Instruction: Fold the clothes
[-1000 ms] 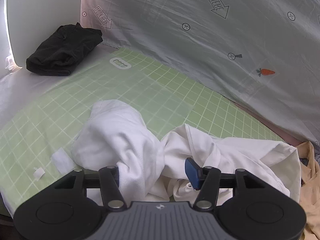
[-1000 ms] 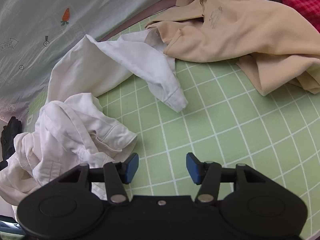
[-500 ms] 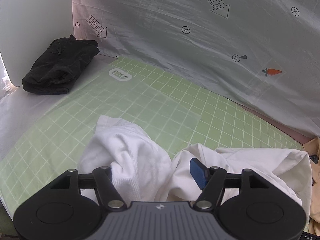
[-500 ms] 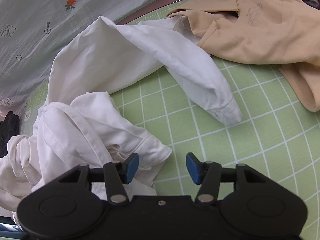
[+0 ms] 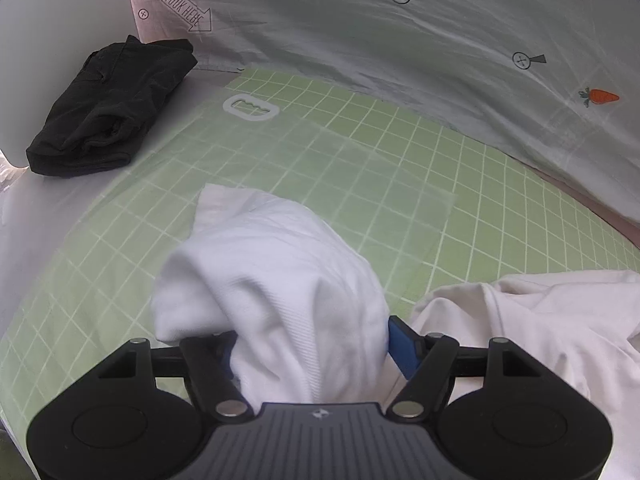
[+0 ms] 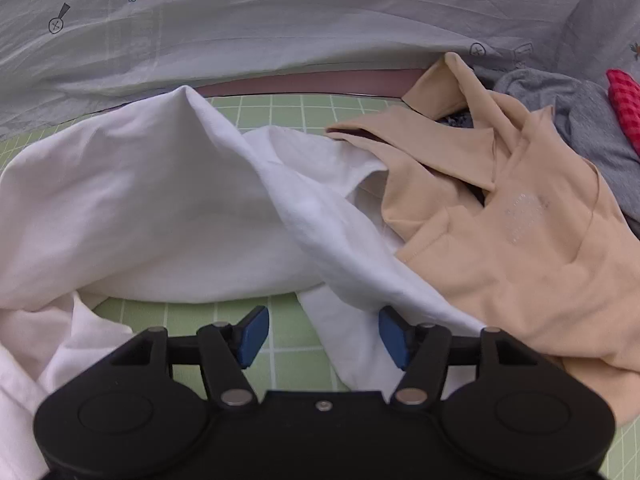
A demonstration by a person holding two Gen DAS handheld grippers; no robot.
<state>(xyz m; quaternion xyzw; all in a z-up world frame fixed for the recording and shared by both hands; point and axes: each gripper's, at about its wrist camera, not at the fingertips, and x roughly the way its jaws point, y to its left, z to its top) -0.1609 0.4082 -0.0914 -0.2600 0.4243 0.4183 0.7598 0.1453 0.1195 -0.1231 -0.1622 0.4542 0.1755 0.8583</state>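
Note:
A crumpled white shirt [image 5: 272,280] lies on the green grid mat [image 5: 320,152]. My left gripper [image 5: 316,344] has a thick bunch of it filling the gap between its fingers. The cloth covers the left pad and touches the blue right pad [image 5: 402,344], and the jaws are opening. In the right wrist view the shirt's body [image 6: 160,208] spreads to the left, and one sleeve [image 6: 360,264] runs down between the fingers of my right gripper [image 6: 323,336]. Its jaws are opening and the pads stand apart from the sleeve. A beige garment [image 6: 520,240] overlaps the sleeve on the right.
A folded black garment [image 5: 108,108] sits at the mat's far left corner. A grey printed sheet [image 5: 400,40] rises behind the mat. A grey garment [image 6: 580,120] and a red checked one [image 6: 624,100] are piled behind the beige one.
The left gripper has shifted over the mat with the white bunch staying between its fingers, and its jaws have widened. The right gripper swung over to the sleeve and beige garment, its jaws wider.

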